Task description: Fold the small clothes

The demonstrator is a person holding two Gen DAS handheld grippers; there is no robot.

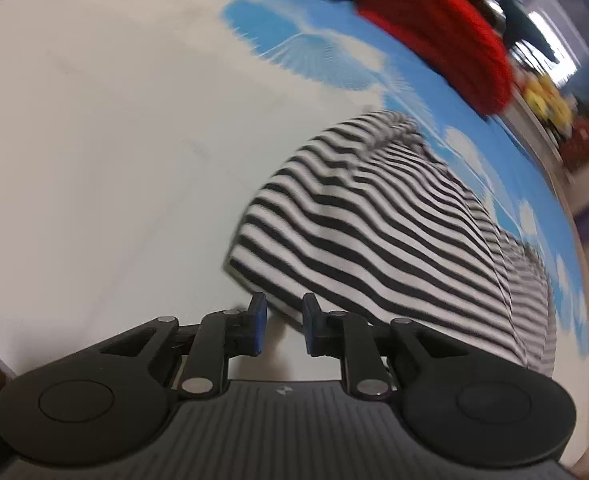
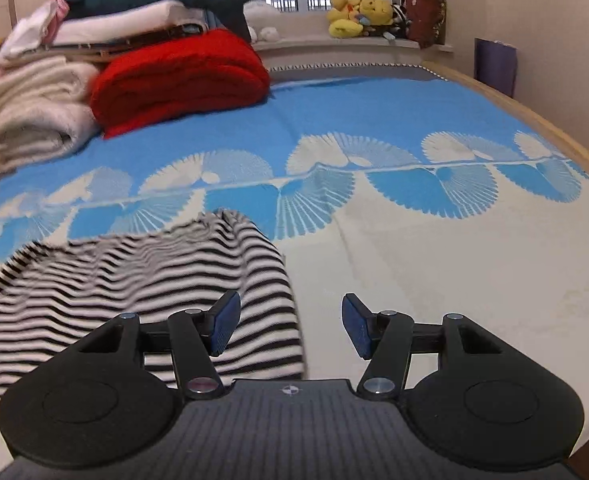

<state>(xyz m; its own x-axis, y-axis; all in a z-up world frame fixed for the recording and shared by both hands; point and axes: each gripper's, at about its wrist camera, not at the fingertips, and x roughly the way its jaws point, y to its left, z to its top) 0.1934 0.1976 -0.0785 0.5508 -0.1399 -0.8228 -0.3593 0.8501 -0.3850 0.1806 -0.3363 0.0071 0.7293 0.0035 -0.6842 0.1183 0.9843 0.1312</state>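
Note:
A small black-and-white striped garment (image 1: pixel 374 232) lies bunched on the blue and white bedspread (image 1: pixel 114 140). My left gripper (image 1: pixel 284 326) is open with a narrow gap, empty, right at the garment's near corner. In the right wrist view the same garment (image 2: pixel 134 276) lies at the lower left. My right gripper (image 2: pixel 290 326) is wide open and empty, its left finger (image 2: pixel 224 322) over the garment's right edge, the other over bare bedspread (image 2: pixel 454 260).
A folded red blanket (image 2: pixel 182 76) and rolled white blankets (image 2: pixel 34 108) are stacked at the bed's far left, with more folded bedding on top. Plush toys (image 2: pixel 358 14) sit on the windowsill. The wooden bed edge (image 2: pixel 554 128) runs along the right.

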